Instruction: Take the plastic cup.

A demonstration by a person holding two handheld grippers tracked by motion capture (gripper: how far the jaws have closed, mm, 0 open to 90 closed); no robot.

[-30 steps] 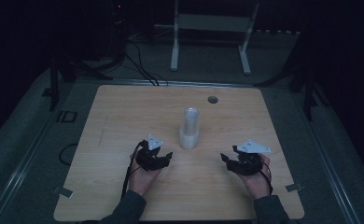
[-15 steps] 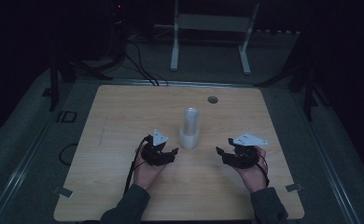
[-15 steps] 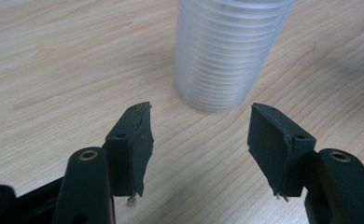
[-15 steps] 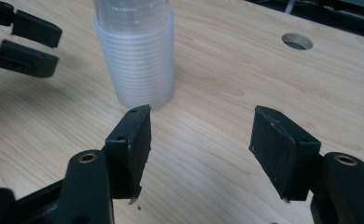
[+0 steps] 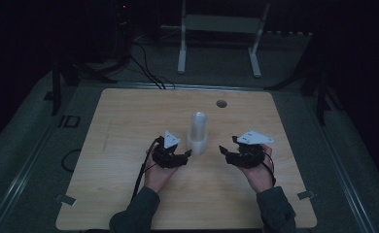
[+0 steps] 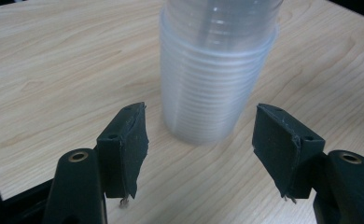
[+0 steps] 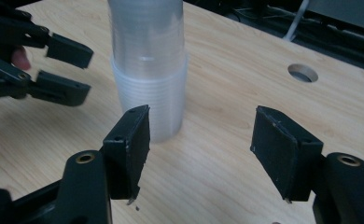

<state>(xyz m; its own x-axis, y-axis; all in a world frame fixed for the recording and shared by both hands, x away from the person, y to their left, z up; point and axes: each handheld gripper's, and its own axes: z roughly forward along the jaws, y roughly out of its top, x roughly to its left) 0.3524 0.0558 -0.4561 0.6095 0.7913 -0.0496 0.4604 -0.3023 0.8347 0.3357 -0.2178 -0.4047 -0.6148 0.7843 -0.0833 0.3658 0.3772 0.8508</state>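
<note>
The left gripper (image 6: 201, 133) has its jaws apart, the cup stack (image 6: 217, 70) standing upright just ahead at twelve o'clock, not yet between them. The right gripper (image 7: 201, 149) is spread too, with the stack at its eleven o'clock. Both flank the stack mid-table (image 5: 129, 116), left at eight, right at four.

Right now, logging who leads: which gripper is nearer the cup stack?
Left. The left gripper almost reaches the cup stack; the right gripper waits farther off.
</note>
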